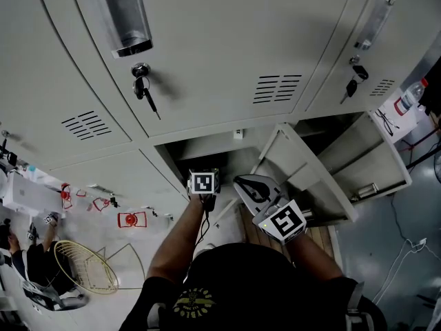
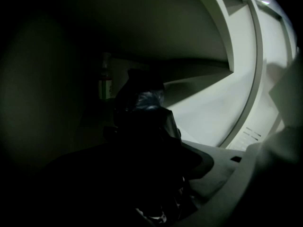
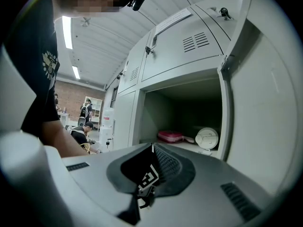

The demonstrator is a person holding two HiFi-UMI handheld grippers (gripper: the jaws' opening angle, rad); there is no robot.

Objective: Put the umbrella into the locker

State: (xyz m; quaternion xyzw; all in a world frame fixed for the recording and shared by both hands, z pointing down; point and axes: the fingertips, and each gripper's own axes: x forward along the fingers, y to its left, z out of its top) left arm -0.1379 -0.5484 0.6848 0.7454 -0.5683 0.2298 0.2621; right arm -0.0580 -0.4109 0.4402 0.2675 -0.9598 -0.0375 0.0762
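Left gripper view looked into the dark locker (image 1: 207,142), where the umbrella (image 2: 144,122) already stood between the left gripper's (image 1: 204,183) wide fingers, seemingly unpressed. The right gripper (image 3: 150,164) hung outside, fingers together, empty. Remaining: withdrawing, perhaps shutting the door (image 1: 303,167).

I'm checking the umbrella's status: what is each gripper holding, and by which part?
Right gripper: shut, empty. Left gripper: dark bundle, likely the umbrella, between its jaws; too dark to tell any grip.
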